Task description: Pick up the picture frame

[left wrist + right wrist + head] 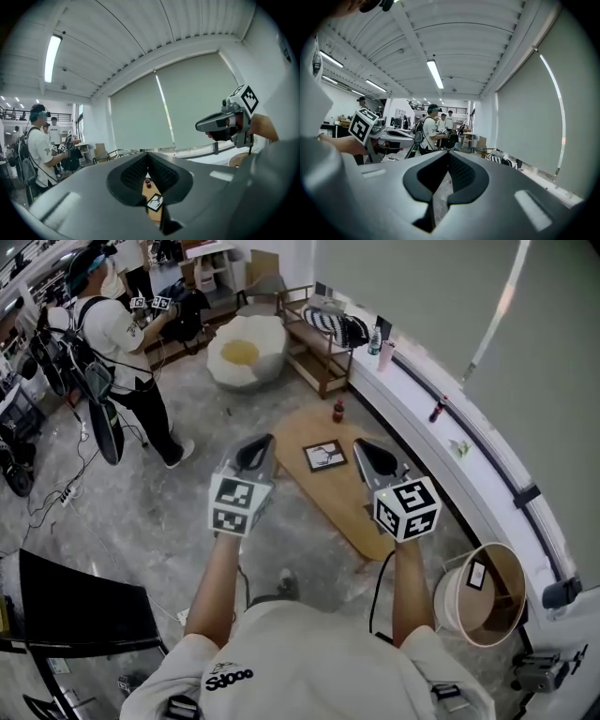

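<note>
1. Picture frame (324,456) lies flat on the low wooden table (349,514). The head view puts it between the two grippers, touched by neither.
2. Left gripper (255,452) is held out near the table's left edge. Its own view shows the jaws closed together and empty, and through the slit beneath them the frame and a small red bottle (148,183) peep into sight on the tabletop.
3. Right gripper (375,457) is out over the table's right side. Its own view has the jaws pressed shut on nothing, looking across grey floor towards a standing person (429,136).
4. Only the head view takes in the round wooden tub (483,594) at the right.
</note>
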The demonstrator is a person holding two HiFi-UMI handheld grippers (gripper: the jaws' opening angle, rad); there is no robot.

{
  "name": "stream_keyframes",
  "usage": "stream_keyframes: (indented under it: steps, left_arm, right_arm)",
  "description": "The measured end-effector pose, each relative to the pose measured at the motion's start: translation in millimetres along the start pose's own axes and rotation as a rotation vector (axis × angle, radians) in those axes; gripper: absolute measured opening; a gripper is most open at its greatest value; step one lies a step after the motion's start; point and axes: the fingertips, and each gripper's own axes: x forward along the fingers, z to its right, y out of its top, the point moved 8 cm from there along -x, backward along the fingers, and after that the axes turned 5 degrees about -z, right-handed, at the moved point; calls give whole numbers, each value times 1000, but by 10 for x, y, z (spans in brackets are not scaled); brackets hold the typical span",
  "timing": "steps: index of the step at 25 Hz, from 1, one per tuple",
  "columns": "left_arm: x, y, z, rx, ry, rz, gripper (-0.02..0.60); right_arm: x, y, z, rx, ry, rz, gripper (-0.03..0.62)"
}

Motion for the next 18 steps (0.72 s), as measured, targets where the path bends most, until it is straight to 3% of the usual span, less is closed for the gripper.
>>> stream_keyframes:
  steps: [18]
  left_arm:
    - [917, -104, -800, -12, -71, -8, 11]
  right_arm:
    - [1093, 95, 358, 28, -38, -45, 5]
